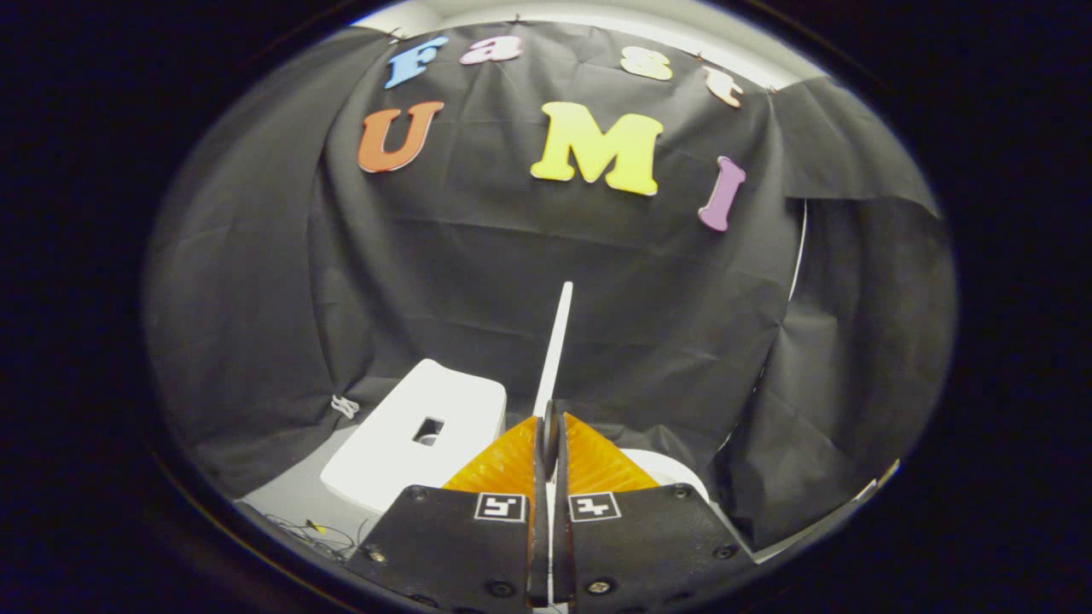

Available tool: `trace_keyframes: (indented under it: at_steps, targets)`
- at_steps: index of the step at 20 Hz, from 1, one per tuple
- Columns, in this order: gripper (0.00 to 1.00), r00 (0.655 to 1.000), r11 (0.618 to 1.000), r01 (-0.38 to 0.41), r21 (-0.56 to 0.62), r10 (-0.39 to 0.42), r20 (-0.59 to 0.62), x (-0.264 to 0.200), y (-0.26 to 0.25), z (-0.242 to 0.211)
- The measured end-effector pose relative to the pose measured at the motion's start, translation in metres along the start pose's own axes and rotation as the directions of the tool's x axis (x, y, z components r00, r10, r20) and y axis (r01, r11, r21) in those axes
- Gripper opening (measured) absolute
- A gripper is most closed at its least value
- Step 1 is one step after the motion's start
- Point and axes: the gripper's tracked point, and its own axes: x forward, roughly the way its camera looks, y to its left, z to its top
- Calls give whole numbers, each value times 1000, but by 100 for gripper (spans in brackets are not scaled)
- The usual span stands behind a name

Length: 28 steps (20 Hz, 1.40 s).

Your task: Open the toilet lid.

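Black cloth behind. Tongs (547,437) pinched on lid (556,341) edge, lid raised near upright beside tank (409,439). Best eased back gently, grip kept square.

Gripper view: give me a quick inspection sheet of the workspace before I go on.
Surface: pale floor beside the toilet.
Job's things: toilet lid raised, seen edge-on, rising from between the fingers; white tank beside it; bowl rim behind the fingers.
Clutter: small white object on the floor by the cloth.
Grippers: gripper closed on the lid's edge, both fingers against it.
Cables: thin wires on the floor near the tank.
Surroundings: black cloth wall.
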Motion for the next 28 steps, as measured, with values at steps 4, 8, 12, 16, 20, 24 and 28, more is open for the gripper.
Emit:
trace_keyframes:
  at_steps: [4, 8, 12, 16, 20, 24, 28]
  targets:
    - [5, 999, 999, -43, -12, 43, -4, 7, 21, 7]
    - [8, 994, 993, -106, -55, 105, -23, 5, 43, 7]
    - [30, 970, 965, -243, -99, 240, -34, 0, 63, 5]
    - [77, 970, 972, -220, -80, 227, 85, -10, 38, 27]
    - [87, 939, 979, -199, -46, 204, 277, -44, 4, 62]
    - [100, 908, 981, -194, 5, 178, 379, -82, -50, 68]
    - [100, 904, 982, -177, 61, 138, 406, -117, -100, 46]
